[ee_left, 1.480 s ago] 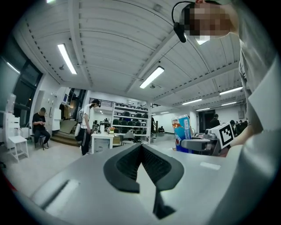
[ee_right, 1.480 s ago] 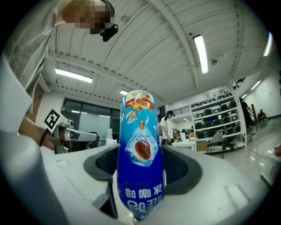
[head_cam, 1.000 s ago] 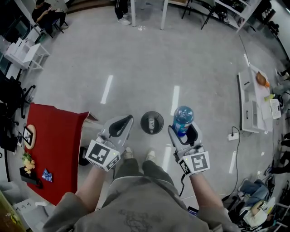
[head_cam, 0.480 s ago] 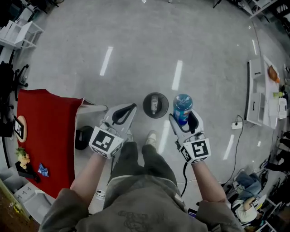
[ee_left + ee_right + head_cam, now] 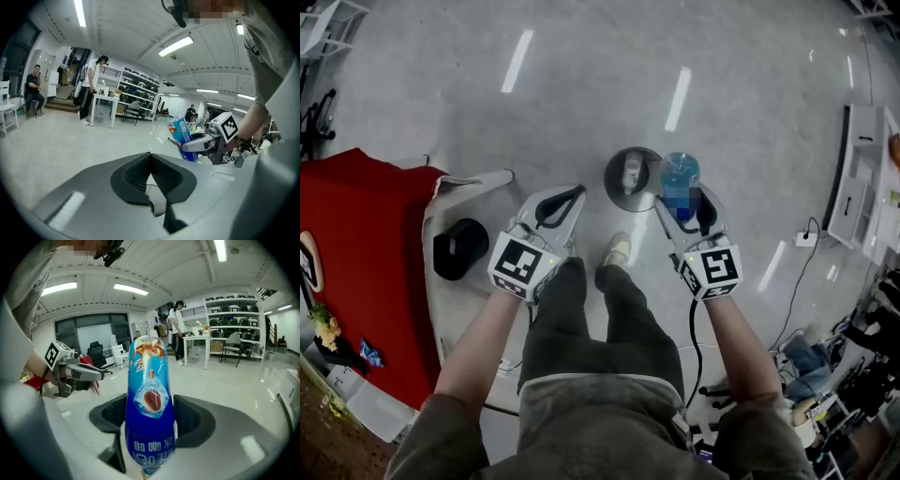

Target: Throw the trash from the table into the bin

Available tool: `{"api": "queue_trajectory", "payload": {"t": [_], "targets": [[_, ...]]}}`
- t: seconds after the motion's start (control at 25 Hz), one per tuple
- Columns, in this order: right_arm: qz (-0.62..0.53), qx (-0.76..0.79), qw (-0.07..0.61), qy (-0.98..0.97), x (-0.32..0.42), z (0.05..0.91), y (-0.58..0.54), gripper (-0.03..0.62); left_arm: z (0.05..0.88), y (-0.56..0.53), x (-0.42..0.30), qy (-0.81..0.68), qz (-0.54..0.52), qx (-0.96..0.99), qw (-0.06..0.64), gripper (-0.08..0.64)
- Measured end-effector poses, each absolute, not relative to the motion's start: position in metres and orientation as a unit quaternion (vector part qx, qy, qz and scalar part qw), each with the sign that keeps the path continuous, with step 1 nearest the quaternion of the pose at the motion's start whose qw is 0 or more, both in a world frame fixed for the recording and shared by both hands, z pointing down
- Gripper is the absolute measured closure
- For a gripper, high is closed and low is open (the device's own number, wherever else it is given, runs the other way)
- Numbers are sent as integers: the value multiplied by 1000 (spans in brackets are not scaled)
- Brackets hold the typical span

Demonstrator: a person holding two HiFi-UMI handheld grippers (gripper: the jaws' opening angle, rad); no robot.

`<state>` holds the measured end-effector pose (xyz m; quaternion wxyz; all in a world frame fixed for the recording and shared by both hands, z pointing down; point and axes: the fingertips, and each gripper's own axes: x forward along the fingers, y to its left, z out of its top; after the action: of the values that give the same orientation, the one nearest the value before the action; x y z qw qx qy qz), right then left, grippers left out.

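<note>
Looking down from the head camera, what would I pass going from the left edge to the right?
red table → black round object → left gripper → round grey bin → blue bottle → white shelf unit

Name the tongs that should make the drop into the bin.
Right. The right tongs are shut on the blue bottle, close beside the bin in the head view; the left tongs are shut, empty.
</note>
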<state>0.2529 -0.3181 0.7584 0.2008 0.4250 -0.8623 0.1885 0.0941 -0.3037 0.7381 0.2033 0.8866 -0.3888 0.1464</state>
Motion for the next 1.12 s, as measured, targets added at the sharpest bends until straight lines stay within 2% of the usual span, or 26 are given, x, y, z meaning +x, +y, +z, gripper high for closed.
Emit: {"api": "queue_trajectory", "payload": {"t": [0.4, 0.6, 0.84, 1.12], "targets": [[220, 402, 257, -851, 226, 975, -317, 301, 928, -299, 70, -372, 177, 881, 233, 552], [253, 408, 256, -839, 220, 1073, -320, 301, 1004, -298, 69, -360, 182, 883, 240, 552], [270, 409, 267, -830, 209, 1156, -321, 301, 1063, -298, 72, -344, 189, 888, 242, 552], [296, 394, 300, -817, 199, 1211, -308, 299, 1086, -285, 70, -331, 195, 888, 253, 552]]}}
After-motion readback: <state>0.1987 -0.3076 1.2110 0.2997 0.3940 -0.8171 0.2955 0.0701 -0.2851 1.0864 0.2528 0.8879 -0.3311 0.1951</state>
